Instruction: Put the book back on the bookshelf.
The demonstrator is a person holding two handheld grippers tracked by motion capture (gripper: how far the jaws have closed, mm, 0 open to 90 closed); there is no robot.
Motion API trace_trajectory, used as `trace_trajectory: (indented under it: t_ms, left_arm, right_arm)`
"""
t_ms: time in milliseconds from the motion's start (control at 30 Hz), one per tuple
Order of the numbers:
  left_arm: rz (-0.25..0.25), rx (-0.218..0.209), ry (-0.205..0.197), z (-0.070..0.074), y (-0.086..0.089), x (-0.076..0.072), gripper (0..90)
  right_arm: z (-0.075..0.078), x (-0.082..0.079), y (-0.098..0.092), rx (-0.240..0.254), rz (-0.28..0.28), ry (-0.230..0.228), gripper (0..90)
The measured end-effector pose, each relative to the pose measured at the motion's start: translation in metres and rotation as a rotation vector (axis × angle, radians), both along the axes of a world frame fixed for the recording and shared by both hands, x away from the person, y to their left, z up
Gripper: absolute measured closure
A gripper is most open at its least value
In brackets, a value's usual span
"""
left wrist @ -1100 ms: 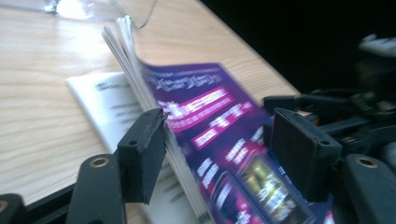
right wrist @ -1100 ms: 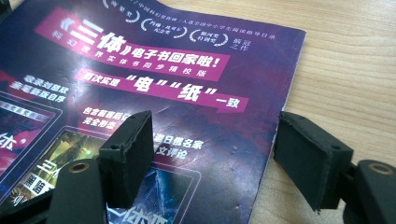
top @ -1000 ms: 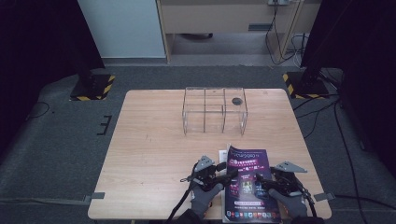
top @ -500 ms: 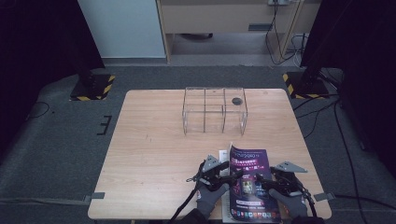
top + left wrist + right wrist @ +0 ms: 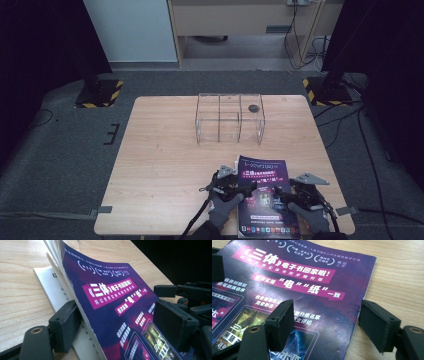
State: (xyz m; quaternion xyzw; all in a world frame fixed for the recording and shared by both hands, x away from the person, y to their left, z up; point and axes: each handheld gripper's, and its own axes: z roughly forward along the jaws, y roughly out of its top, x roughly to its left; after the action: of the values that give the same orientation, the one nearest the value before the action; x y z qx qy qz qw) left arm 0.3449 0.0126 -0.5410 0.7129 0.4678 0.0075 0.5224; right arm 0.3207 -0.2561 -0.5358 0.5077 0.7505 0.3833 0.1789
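At the near edge of the table [image 5: 165,150], the magazine [image 5: 265,197] is lying closed, its left edge lifting slightly. The left gripper [image 5: 241,189] is straddling that raised edge; its jaws have just been opening, releasing the pages raised higher before. The right gripper [image 5: 272,196] is hovering wide over the cover, unchanged. Opening appears barely begun.

Magazine [image 5: 266,195] lies at lower right of table [image 5: 165,170], near its front edge. Wire rack [image 5: 230,117] sits upper centre, well behind it; small round object [image 5: 254,107] in the rack's right part. Left gripper [image 5: 234,187] at the magazine's left edge, right gripper [image 5: 292,196] at its right edge.
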Motion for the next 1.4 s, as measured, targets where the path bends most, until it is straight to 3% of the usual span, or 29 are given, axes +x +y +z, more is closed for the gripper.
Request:
trace_trajectory:
  t_ms: [100,200,267,333,367,433,500,633,700,767,800,833,900,1033,1200,1300,1400]
  left_arm:
    - [-0.008,-0.009,0.016,0.000,0.001,0.002,21.8]
    - [-0.019,-0.016,-0.017,0.002,0.000,-0.001,24.2]
    - [-0.024,-0.068,-0.049,0.006,0.001,-0.002,28.2]
    - [-0.031,-0.088,-0.062,0.008,0.002,-0.003,34.5]
    - [-0.031,-0.078,-0.054,0.008,0.002,-0.002,35.6]
    - [-0.030,-0.016,-0.026,0.004,0.001,0.000,35.6]
    - [-0.038,-0.017,-0.017,0.002,0.000,0.000,35.4]
    - [-0.082,0.017,-0.025,0.005,-0.003,0.003,31.6]
    - [-0.080,0.030,-0.022,0.007,-0.004,0.007,30.6]
    - [-0.058,0.021,-0.033,0.007,-0.004,0.009,31.1]
    - [-0.028,-0.034,0.012,0.004,-0.003,0.018,30.3]
    - [-0.033,-0.037,0.019,0.002,-0.003,0.020,28.9]
    - [-0.044,-0.005,-0.003,0.002,-0.004,0.019,30.2]
    - [-0.067,0.032,0.033,-0.001,-0.005,0.019,30.5]
    - [-0.081,0.116,0.012,0.003,-0.006,0.014,40.9]
    - [-0.070,0.104,0.031,0.003,-0.005,0.015,45.6]
    - [-0.087,0.081,0.036,0.002,-0.004,0.016,44.4]
  right_arm:
    - [0.000,0.000,0.000,-0.001,0.001,-0.002,28.6]
    - [0.000,0.000,0.000,0.000,0.000,-0.002,28.6]
    - [0.000,0.000,0.000,0.001,0.000,-0.001,28.6]
    - [0.000,0.000,0.000,0.001,0.001,-0.002,28.6]
    - [0.000,0.000,0.000,0.000,0.002,-0.004,28.6]
    - [0.000,0.000,0.000,0.000,0.004,-0.004,28.6]
    - [0.000,0.000,0.000,-0.001,0.004,-0.003,28.6]
    - [0.000,0.001,0.000,-0.002,0.006,-0.004,28.5]
    - [0.000,0.001,0.000,-0.002,0.006,-0.004,28.5]
    - [0.000,0.001,0.000,-0.001,0.006,-0.005,28.5]
    - [0.000,0.000,0.000,0.000,0.005,-0.004,28.5]
    - [0.000,0.000,0.000,0.000,0.005,-0.004,28.5]
    - [0.000,0.000,-0.001,0.002,0.005,-0.002,28.5]
    - [0.000,0.001,-0.001,0.001,0.010,-0.004,28.5]
    - [0.000,0.001,-0.001,0.003,0.011,-0.004,28.2]
    - [0.000,0.001,-0.001,0.004,0.015,-0.003,27.9]
    - [0.000,0.000,-0.001,0.005,0.013,-0.001,27.5]
